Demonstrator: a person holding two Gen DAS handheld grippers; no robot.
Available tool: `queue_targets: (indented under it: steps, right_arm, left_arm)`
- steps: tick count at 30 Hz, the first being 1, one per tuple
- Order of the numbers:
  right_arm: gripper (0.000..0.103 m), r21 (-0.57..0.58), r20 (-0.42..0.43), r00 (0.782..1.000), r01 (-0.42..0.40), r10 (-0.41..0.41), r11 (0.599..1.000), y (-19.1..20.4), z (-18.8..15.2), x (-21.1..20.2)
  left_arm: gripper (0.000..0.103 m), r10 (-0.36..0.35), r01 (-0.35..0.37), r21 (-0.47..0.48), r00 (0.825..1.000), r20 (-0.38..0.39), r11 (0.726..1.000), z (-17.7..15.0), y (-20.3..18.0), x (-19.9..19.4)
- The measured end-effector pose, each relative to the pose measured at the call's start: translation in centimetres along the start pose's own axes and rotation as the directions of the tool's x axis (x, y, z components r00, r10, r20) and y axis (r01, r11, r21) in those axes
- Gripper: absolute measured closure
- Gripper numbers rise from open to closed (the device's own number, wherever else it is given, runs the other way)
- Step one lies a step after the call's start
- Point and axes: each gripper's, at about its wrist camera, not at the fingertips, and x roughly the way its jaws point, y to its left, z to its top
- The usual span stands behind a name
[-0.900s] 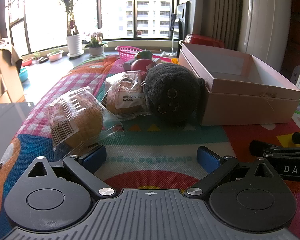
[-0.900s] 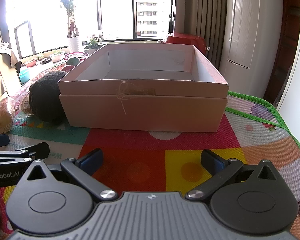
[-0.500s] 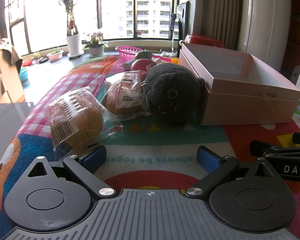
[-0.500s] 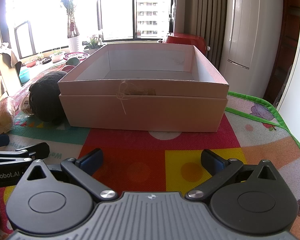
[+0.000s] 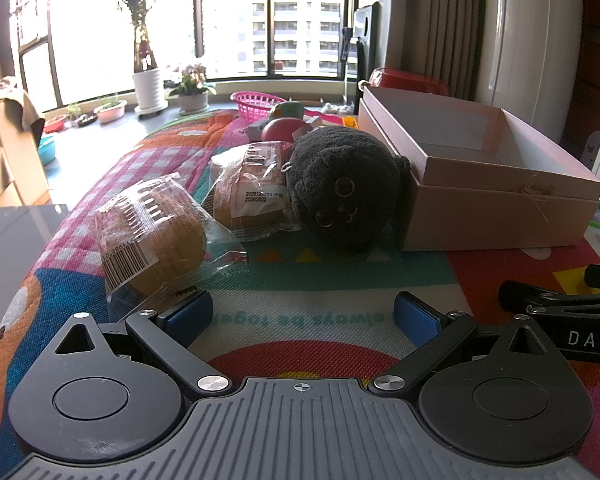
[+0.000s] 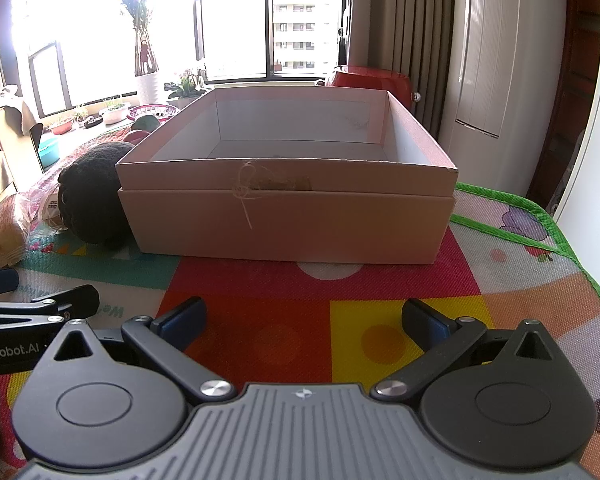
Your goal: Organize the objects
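An open pink cardboard box [image 6: 284, 216] stands on the colourful play mat, empty inside; in the left wrist view the box [image 5: 496, 216] is at the right. Left of it rests a black round plush toy [image 5: 344, 192], also seen as the plush [image 6: 90, 204] in the right wrist view. Two wrapped buns lie further left: one bun [image 5: 252, 192] against the plush, the nearer bun [image 5: 152, 240] just beyond my left fingertip. My left gripper [image 5: 303, 314] is open over the mat, nothing between its pads. My right gripper [image 6: 303, 320] is open in front of the box.
A pink basket [image 5: 258, 103] and small toys [image 5: 284, 124] sit at the mat's far end. Potted plants [image 5: 148, 80] line the window. A dark glass table [image 5: 12, 248] lies left of the mat. The mat's green edge [image 6: 540, 220] runs at the right.
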Motion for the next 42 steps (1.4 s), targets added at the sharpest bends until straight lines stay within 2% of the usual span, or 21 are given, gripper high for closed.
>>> queue_targets:
  steps: [33, 42]
  right_arm:
    - [0.000, 0.000, 0.000, 1.000, 0.002, -0.002, 1.000, 0.25, 0.20, 0.37]
    - [0.000, -0.003, -0.014, 1.000, -0.021, 0.021, 1.000, 0.01, 0.24, -0.03]
  left_arm:
    - [0.002, 0.002, -0.002, 0.004, 1.000, 0.000, 1.000, -0.02, -0.04, -0.01]
    - [0.001, 0.004, -0.004, 0.006, 1.000, -0.001, 1.000, 0.06, 0.00, -0.09]
